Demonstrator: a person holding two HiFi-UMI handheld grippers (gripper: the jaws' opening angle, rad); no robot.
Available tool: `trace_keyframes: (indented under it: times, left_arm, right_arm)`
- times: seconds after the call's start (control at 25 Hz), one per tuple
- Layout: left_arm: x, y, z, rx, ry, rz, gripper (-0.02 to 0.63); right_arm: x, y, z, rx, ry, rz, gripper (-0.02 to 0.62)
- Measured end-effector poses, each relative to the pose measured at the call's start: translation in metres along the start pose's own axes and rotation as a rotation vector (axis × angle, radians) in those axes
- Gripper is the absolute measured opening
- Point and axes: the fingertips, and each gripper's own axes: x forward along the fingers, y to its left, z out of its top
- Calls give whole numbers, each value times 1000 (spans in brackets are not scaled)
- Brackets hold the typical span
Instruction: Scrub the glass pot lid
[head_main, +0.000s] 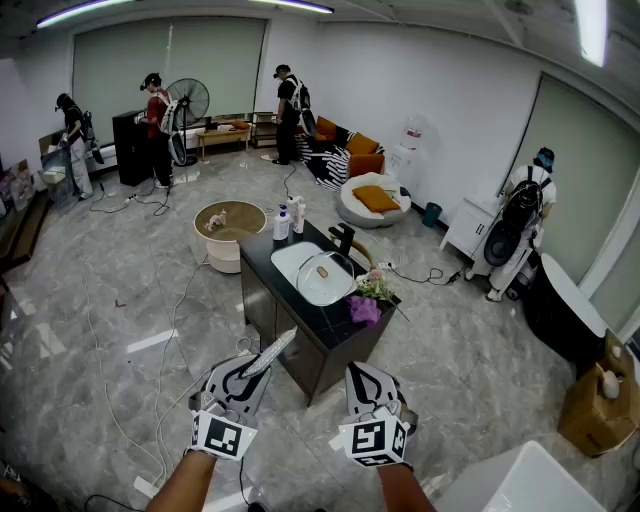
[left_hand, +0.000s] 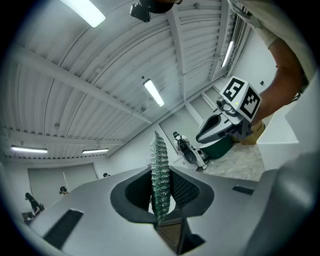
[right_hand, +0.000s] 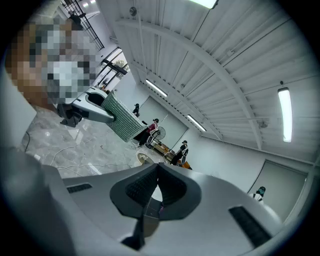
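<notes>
We note left gripper (left_hand: 161, 186) clamped on thin green mesh scouring pad (left_hand: 159, 152), right gripper (right_hand: 158, 176) closed, empty. Round glass pot lid (head_main: 327, 281) we judge slippery, breakable; take its knob (head_main: 322, 270).

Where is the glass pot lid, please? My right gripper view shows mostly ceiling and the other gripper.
Observer: The head view shows the glass pot lid lying in the white sink of a dark counter, some way ahead.
Operator: Is anything else on that counter?
Observer: Bottles stand at its far end and flowers lie at its near end.
Operator: Is the scrubber held properly?
Observer: In the left gripper view, the left gripper has its jaws closed on the scouring pad, seen edge-on.
</notes>
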Motion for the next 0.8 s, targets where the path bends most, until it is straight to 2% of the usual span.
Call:
trace_keyframes:
  times: [0.56,0.8]
  left_arm:
    - [6,21,-25,-20,-6,-16,87]
    - [3,33,-33,-33,-17,-21,87]
  right_arm:
    - [29,13,3,3,17,-11,23]
    - [36,22,16,9,-11,-19,26]
